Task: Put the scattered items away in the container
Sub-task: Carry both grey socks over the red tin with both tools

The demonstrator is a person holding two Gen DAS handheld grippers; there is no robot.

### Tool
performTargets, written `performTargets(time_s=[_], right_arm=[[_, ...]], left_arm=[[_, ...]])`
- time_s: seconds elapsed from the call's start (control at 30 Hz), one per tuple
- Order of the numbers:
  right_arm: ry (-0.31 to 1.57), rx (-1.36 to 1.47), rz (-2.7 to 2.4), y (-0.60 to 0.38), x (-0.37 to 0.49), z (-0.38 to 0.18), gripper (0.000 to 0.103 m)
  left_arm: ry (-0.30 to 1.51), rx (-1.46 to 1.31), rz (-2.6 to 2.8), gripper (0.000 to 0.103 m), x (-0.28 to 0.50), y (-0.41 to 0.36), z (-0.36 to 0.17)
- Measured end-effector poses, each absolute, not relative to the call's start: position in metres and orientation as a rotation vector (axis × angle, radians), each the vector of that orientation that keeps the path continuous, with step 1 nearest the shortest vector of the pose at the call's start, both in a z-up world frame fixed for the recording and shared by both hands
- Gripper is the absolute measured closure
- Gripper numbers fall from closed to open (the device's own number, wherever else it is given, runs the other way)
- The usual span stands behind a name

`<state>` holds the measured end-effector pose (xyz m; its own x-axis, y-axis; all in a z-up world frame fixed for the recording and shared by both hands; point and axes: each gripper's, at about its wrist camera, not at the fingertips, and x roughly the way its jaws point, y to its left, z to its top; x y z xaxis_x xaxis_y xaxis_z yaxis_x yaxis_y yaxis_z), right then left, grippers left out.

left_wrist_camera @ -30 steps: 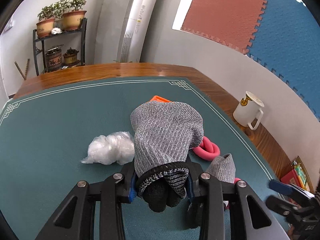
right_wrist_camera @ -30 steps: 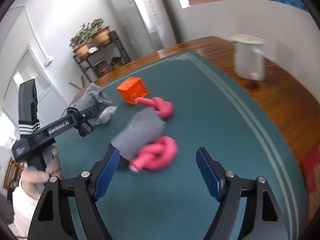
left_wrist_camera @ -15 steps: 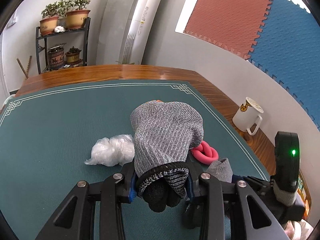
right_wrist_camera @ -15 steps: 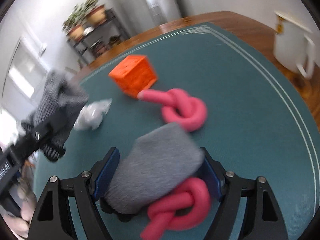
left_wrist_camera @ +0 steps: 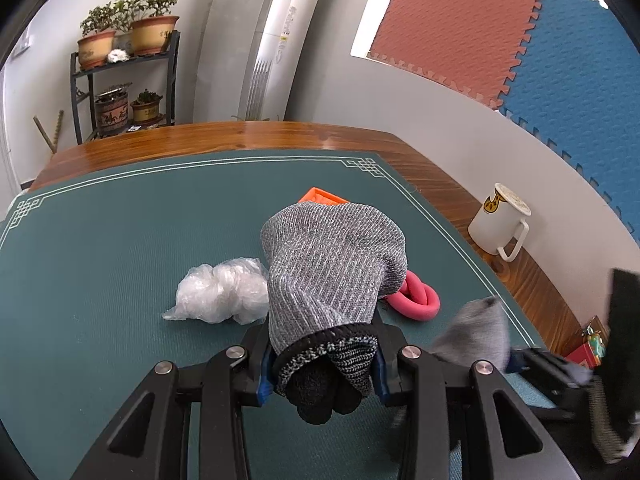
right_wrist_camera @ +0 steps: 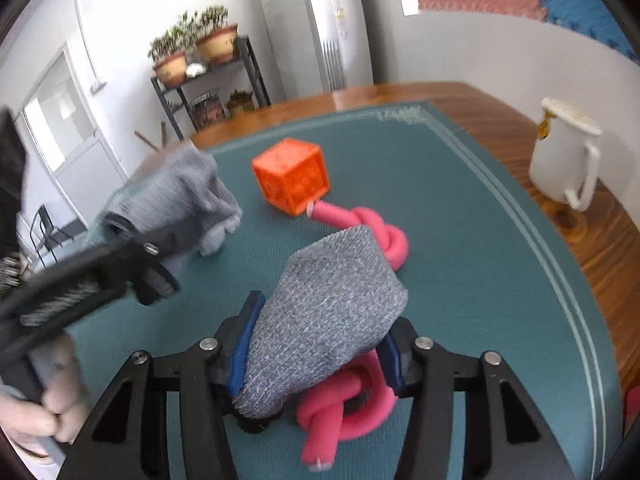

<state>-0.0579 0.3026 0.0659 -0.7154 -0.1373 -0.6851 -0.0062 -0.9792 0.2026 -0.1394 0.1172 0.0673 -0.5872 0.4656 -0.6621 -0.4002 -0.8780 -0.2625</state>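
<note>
Likely a home room — plant shelf (left_wrist_camera: 124,92), foam mats (left_wrist_camera: 520,32).

Left tongs (left_wrist_camera: 322,360) clamped tight; right tongs (right_wrist_camera: 316,350) closing, both angled downward.

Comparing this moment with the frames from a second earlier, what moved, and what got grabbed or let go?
The right tongs came forward from open and empty and are closing on the second grey glove, which now stands up from the mat, a pink foam knot beneath it. The left tongs stayed clamped on the first grey glove. The orange cube, plastic wad and white mug did not move.
</note>
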Motion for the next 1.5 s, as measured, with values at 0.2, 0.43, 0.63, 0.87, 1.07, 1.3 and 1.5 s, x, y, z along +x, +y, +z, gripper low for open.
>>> performTargets(time_s=[0.2, 0.43, 0.63, 0.87, 1.07, 1.3, 1.5], right_arm=[[-0.431, 1.022, -2.938, 0.336, -0.008, 0.099, 0.047], [-0.609, 1.017, -3.189, 0.426, 0.091, 0.117, 0.047], [-0.734, 1.083, -3.417, 0.503, 0.18, 0.125, 0.047], [-0.803, 1.154, -3.521, 0.546, 0.229, 0.118, 0.047], [-0.644, 1.29, -3.473, 0.55, 0.218, 0.095, 0.047], [-0.492, 1.363, -3.471, 0.563, 0.219, 0.085, 0.047], [-0.476, 1.322, -3.457, 0.565, 0.226, 0.084, 0.047]], left_arm=[[-0.098, -1.026, 2.419, 0.064, -0.131, 0.122, 0.071], [-0.055, -1.006, 2.391, 0.064, -0.118, 0.135, 0.073], [-0.009, -0.984, 2.366, 0.064, -0.103, 0.149, 0.074], [0.027, -0.979, 2.322, 0.064, -0.08, 0.17, 0.077], [0.052, -0.959, 2.249, 0.064, -0.046, 0.204, 0.089], [0.145, -0.898, 2.128, 0.064, 0.004, 0.279, 0.11], [0.191, -0.888, 1.973, 0.064, 0.041, 0.361, 0.114]])
